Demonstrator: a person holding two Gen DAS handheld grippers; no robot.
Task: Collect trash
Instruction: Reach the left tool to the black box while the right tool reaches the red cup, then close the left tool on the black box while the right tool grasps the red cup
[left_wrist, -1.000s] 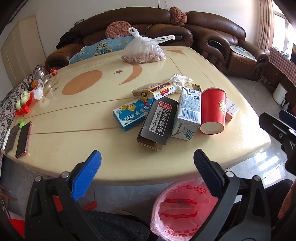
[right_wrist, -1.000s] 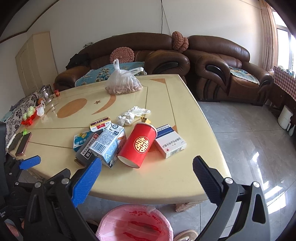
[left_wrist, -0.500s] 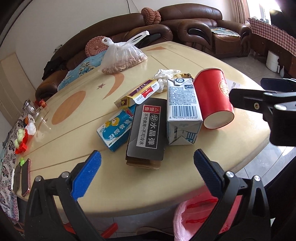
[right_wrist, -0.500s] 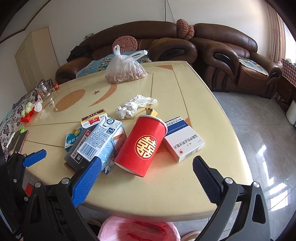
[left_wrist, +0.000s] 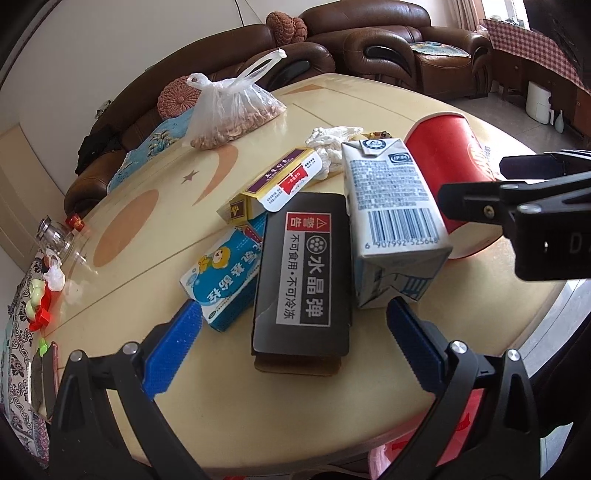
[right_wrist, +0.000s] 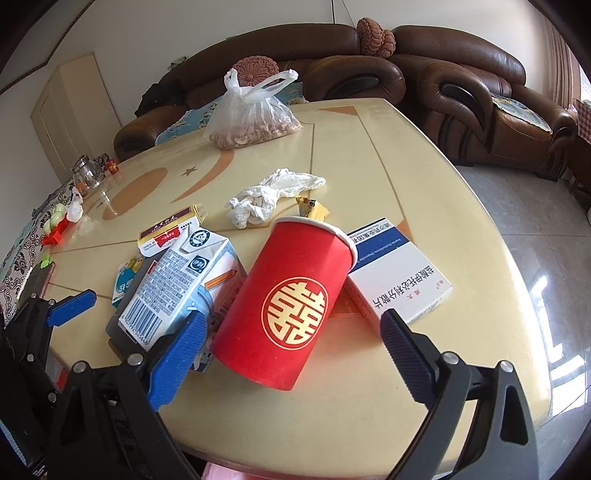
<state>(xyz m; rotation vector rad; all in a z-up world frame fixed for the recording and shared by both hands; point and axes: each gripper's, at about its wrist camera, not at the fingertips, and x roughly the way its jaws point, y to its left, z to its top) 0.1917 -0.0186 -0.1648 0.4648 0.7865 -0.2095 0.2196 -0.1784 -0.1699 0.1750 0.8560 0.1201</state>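
On table (right_wrist: 424, 177) | right gripper (right_wrist: 291, 347) spread, closing, astride red cup (right_wrist: 291, 310) | left gripper (left_wrist: 295, 343) spread, seemingly empty

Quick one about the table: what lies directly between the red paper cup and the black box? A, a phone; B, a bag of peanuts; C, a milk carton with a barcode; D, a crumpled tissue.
C: the milk carton, barcode side up, lies on its side between the red paper cup and the black box; it seems to lean against both.
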